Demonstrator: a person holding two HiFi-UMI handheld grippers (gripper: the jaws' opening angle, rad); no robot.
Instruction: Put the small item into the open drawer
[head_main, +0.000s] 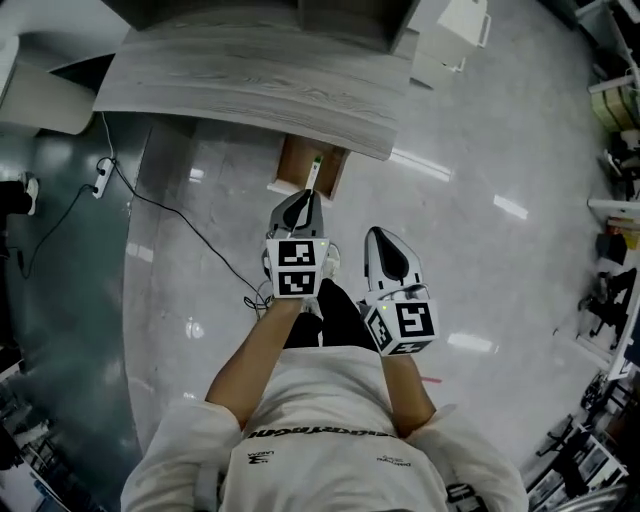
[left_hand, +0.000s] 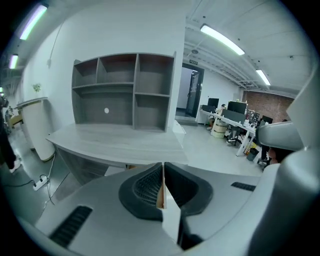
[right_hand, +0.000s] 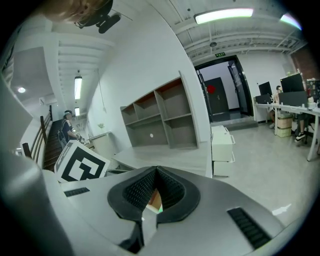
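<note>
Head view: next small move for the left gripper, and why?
Probably draw the left gripper back from the drawer. Its jaws stand together with nothing between them, and a slim white, green-tipped item seems to lie inside the drawer already.

We locate the open drawer (head_main: 296, 160) at 12 o'clock from the head view's centre, projecting from under the desk edge. Its interior is brown wood and its front rim is pale. We find the small item (head_main: 315, 172) inside its outline: a slim pale strip with a green end. Its long axis runs 12 to 6 o'clock, green end at 12.
</note>
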